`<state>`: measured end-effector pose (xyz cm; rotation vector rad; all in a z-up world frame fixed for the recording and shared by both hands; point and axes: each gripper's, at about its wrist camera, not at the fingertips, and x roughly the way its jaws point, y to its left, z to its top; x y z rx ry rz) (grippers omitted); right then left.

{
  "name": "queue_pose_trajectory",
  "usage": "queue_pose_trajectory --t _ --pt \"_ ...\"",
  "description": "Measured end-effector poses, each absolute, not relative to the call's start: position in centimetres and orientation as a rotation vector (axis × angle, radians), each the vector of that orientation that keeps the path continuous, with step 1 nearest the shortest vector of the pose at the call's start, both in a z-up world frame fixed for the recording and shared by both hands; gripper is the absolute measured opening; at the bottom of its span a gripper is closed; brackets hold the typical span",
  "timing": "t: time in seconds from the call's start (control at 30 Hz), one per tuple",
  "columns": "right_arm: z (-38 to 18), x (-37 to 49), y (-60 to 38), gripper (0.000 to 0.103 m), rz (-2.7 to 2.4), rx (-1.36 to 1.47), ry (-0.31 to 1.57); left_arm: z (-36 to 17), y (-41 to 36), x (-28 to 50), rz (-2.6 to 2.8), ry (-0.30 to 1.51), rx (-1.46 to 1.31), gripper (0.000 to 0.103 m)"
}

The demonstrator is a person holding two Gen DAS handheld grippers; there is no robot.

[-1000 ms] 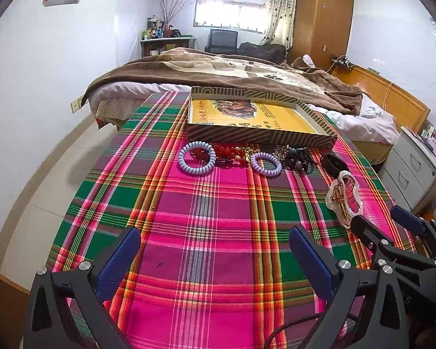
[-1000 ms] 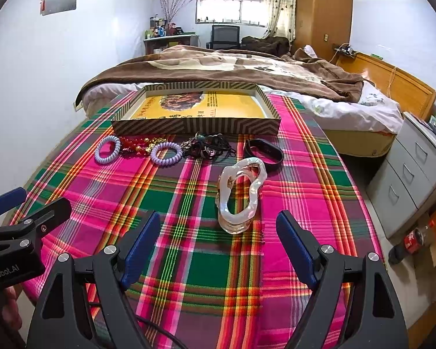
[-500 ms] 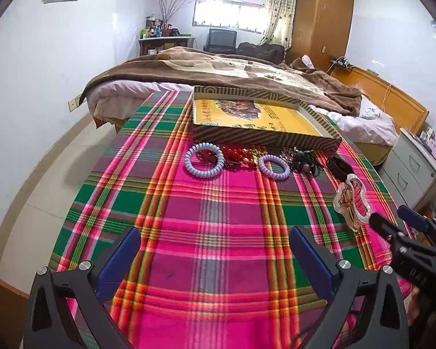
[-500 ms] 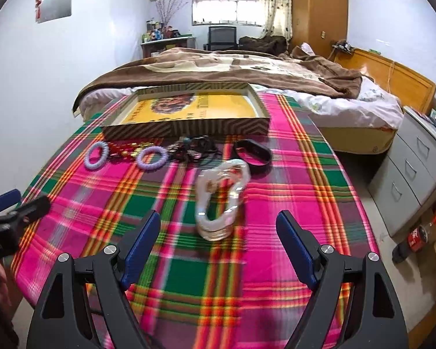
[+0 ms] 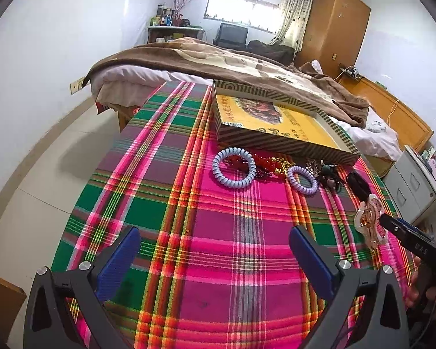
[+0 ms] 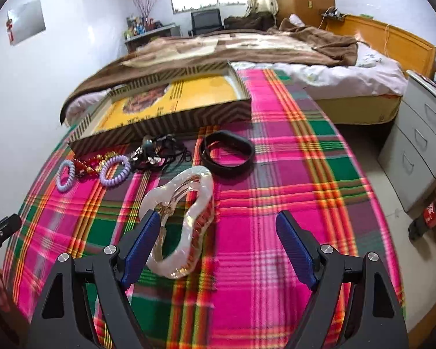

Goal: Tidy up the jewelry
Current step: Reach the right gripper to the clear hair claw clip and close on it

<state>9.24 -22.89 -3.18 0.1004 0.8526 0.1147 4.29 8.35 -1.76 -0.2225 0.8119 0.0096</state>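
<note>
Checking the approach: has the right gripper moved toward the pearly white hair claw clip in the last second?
Yes. The right gripper has closed in on the pearly white hair claw clip; its left finger now overlaps the clip, which lies in place beside the black band.

Bare plaid cloth (image 5: 218,232) lies ahead, barred farther on by a jewelry row (image 5: 276,168) against the striped box (image 5: 276,142).

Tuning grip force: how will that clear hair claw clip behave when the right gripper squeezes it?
The hair claw clip looks like glossy rigid plastic, so probably stiff and a bit slippery against the fingers. Its visible spring hinge suggests it may pop open if squeezed there. Its open, hollow loop shape suggests it is probably light.
</note>
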Motion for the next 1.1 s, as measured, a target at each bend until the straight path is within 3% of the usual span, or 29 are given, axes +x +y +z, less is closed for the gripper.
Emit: queue_pose_trajectory --t 0.17,0.33,0.47,0.67,1.0,1.1 --pt "-4.1 10.5 -22.3 0.070 0.126 0.101 0.909 -2.1 8.9 4.9 0.005 0.830 -0.237 0.103" --pt "-4.7 11.1 -22.5 0.052 0.144 0.126 0.929 -2.1 9.4 6.0 0.012 0.842 -0.251 0.103" --pt "-4.7 11.3 -22.6 0.020 0.171 0.140 0.930 -2.2 9.5 7.2 0.015 0.851 -0.248 0.103" --pt "-3.7 10.9 -23.6 0.014 0.159 0.151 0.878 -2.8 9.6 9.9 -0.020 0.890 -0.233 0.103" --pt "-2.2 10.4 -24.6 0.014 0.168 0.144 0.831 -3.6 10.7 14.1 -0.014 0.925 -0.213 0.102" --pt "-2.0 10.7 -24.6 0.014 0.169 0.153 0.827 -4.0 10.7 15.3 -0.011 0.943 -0.183 0.091"
